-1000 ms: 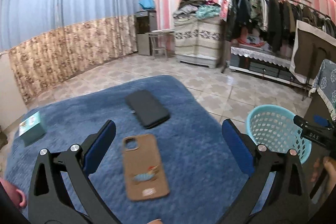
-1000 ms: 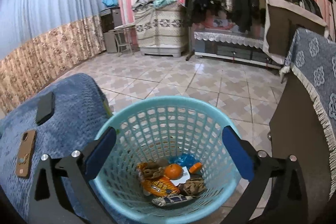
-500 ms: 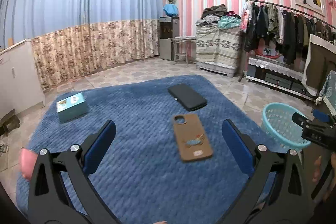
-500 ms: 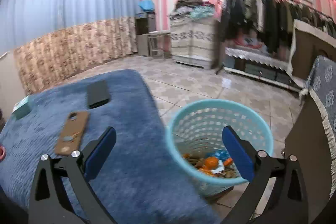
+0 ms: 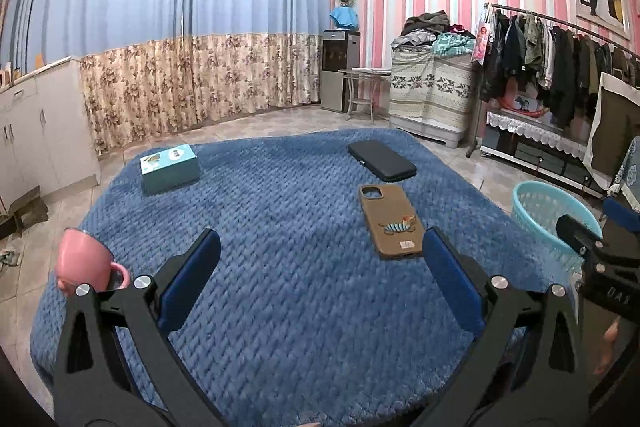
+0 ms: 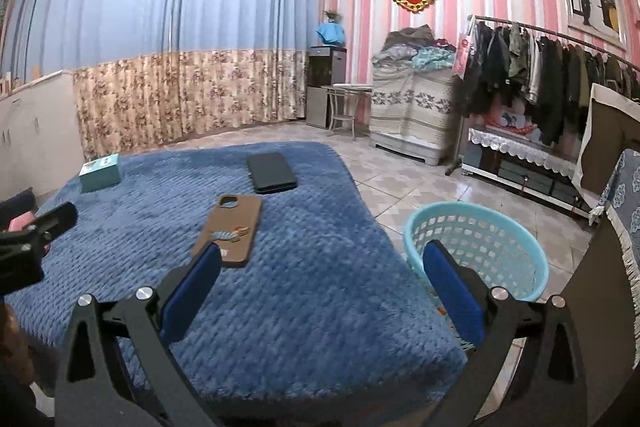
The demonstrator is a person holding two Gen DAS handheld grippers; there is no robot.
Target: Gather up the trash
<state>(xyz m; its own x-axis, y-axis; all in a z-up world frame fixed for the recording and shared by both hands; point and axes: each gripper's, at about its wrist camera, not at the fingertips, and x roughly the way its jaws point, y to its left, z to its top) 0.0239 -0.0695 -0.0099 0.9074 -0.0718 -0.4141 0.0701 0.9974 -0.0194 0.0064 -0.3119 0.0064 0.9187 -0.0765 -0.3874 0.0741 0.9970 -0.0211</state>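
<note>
Both hand-held grippers, left (image 5: 320, 279) and right (image 6: 320, 285), hang spread wide and empty over the blue tabletop (image 5: 280, 267); the turquoise basket (image 6: 476, 251) stands upright, mouth upward, beside it.

The left gripper (image 5: 320, 251) is held above the blue blanket (image 5: 280, 267), with its two blue fingers (image 5: 188, 283) spread wide and nothing between them. The right gripper (image 6: 320, 267) is also above the blue blanket, near its right edge, and its fingers (image 6: 452, 291) are spread wide and hold nothing. A bit of a hand (image 5: 608, 343) shows behind it.
</note>
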